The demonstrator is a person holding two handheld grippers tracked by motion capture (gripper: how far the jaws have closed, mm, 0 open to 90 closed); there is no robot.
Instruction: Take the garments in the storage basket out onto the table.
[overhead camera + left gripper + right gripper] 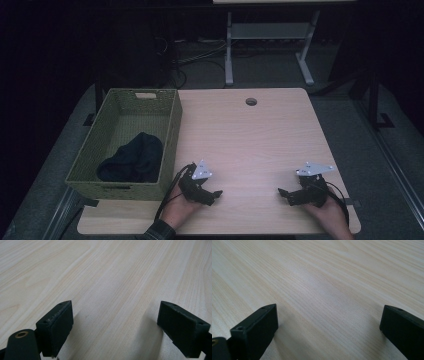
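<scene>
A person's two hands rest near the front edge of a light wooden table (pixel 250 135), each holding a black gripper. My left gripper (pixel 216 195) lies low at the front left, just right of the basket, its tips pointing right. In the left gripper view my left gripper (pixel 115 322) stands open, bare wood between its jaws. My right gripper (pixel 282 194) lies at the front right, its tips pointing left toward the other one. Seen in its own view, my right gripper (pixel 329 327) is open too, jaws far apart over bare wood.
A green woven basket (pixel 172 125) stands on the table's left side with a dark bundled cloth (pixel 134 159) inside. A round cable hole (pixel 251 102) sits near the far edge. Beyond the table a white desk frame (pixel 270 40) and cables lie on the dark floor.
</scene>
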